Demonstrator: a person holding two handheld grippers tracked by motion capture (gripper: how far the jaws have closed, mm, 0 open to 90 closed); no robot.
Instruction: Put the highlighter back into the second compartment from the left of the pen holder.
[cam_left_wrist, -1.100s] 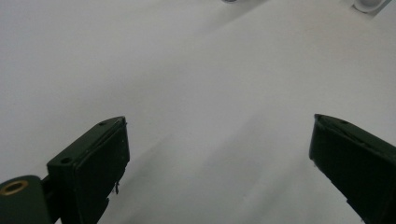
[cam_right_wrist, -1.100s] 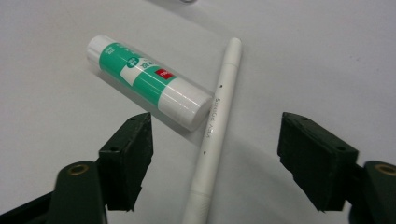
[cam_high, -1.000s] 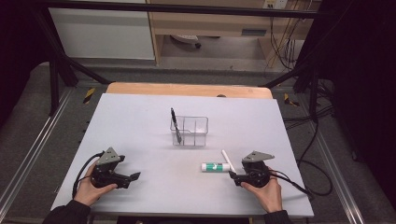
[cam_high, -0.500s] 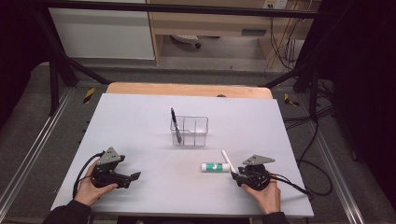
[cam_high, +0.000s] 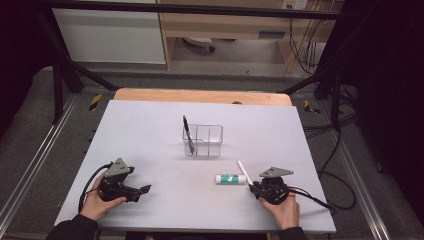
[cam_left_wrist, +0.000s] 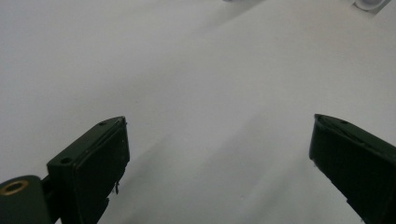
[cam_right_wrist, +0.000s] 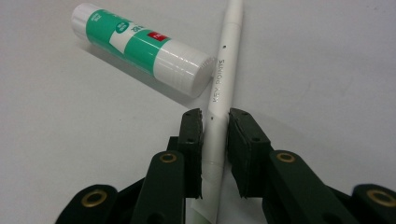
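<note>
My right hand-held gripper (cam_right_wrist: 215, 122) has just been closing and now clamps the white pen (cam_right_wrist: 224, 79) lying on the bench (cam_high: 150, 135), glue stick (cam_right_wrist: 140, 49) touching it just ahead-left; my left hand-held gripper (cam_left_wrist: 219, 149) rests spread apart, holding nothing

Left gripper (cam_left_wrist: 219, 154) over bare table, jaws spread wide

Two black jaws rise from the bottom edge, one at the lower left and one at the lower right, well apart, with nothing between them. A brass-coloured rivet (cam_left_wrist: 13, 187) shows at the base of the left-hand one. Beneath and beyond them lies the pale grey table (cam_left_wrist: 196, 79), plain and slightly out of focus. At the far top right corner a small white object (cam_left_wrist: 371, 3) peeks in, too cut off to tell what it is.
</note>
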